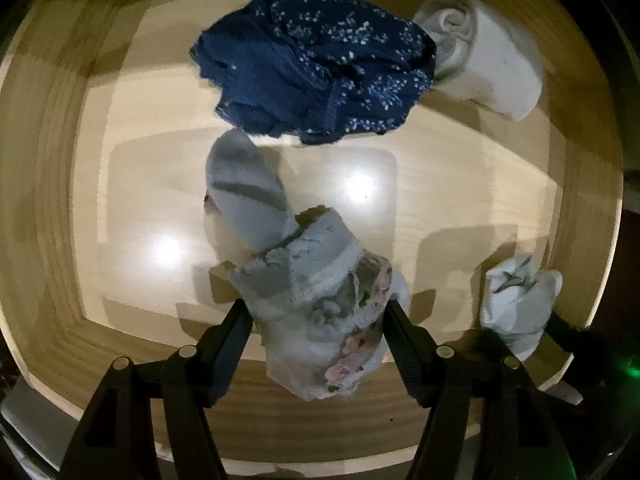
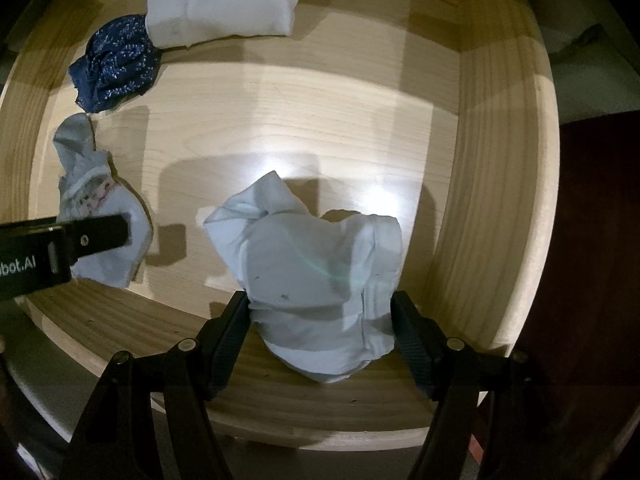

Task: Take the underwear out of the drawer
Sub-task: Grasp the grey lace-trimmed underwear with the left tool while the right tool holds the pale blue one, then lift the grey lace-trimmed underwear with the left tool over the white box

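I look down into a pale wooden drawer (image 1: 44,208). A grey and floral underwear (image 1: 312,284) lies crumpled on its floor, between the spread fingers of my left gripper (image 1: 316,320); the cloth reaches both fingers but looks unsqueezed. A pale blue underwear (image 2: 316,248) sits bunched near the front wall, between the fingers of my right gripper (image 2: 320,320), which stands open around it. Navy speckled underwear (image 1: 312,68) lies farther back. In the right wrist view a left gripper finger (image 2: 100,232) crosses the floral underwear (image 2: 92,184).
A folded white cloth (image 1: 492,64) lies at the back, touching the navy underwear (image 2: 114,64). The drawer walls (image 2: 500,160) ring everything. Bare wood floor stretches between the garments. A dark red surface (image 2: 592,240) shows outside the drawer's right side.
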